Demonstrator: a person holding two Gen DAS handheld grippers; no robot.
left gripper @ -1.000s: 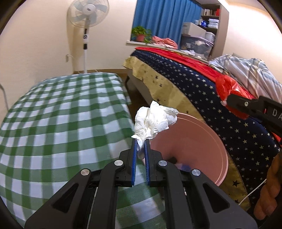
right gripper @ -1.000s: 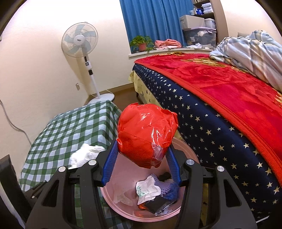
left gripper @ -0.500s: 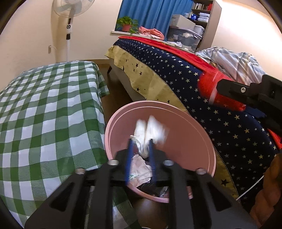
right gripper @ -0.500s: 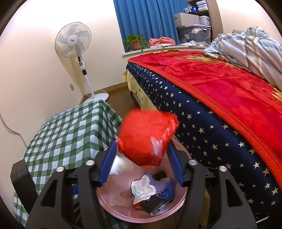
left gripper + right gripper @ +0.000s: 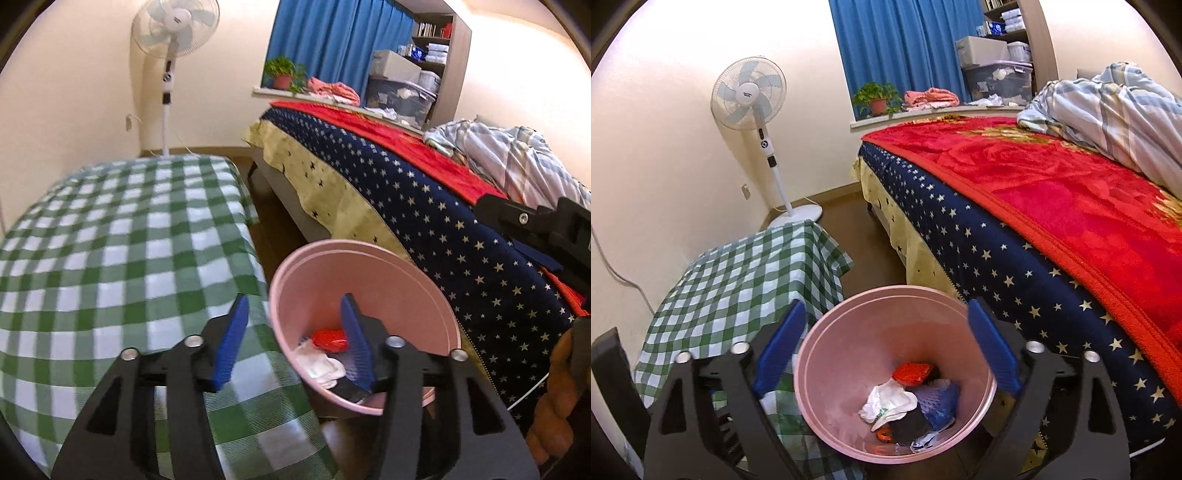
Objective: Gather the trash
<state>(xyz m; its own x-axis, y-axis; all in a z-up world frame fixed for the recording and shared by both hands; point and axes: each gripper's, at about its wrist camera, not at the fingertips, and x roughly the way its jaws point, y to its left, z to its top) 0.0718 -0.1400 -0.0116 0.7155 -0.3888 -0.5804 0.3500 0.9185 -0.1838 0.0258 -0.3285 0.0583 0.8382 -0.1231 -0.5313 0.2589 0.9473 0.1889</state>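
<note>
Both tongs, left (image 5: 293, 314) and right (image 5: 884, 321), were opening, empty, above the pink bin (image 5: 827, 373); swinging away could tip it.

No text can be read with certainty. The fan (image 5: 750, 96) at the upper left of the right wrist view bears a small dark mark on its white hub, too small to make out. The white wrapper (image 5: 886, 404) in the pink bin (image 5: 827, 373) shows green print, also illegible.
</note>
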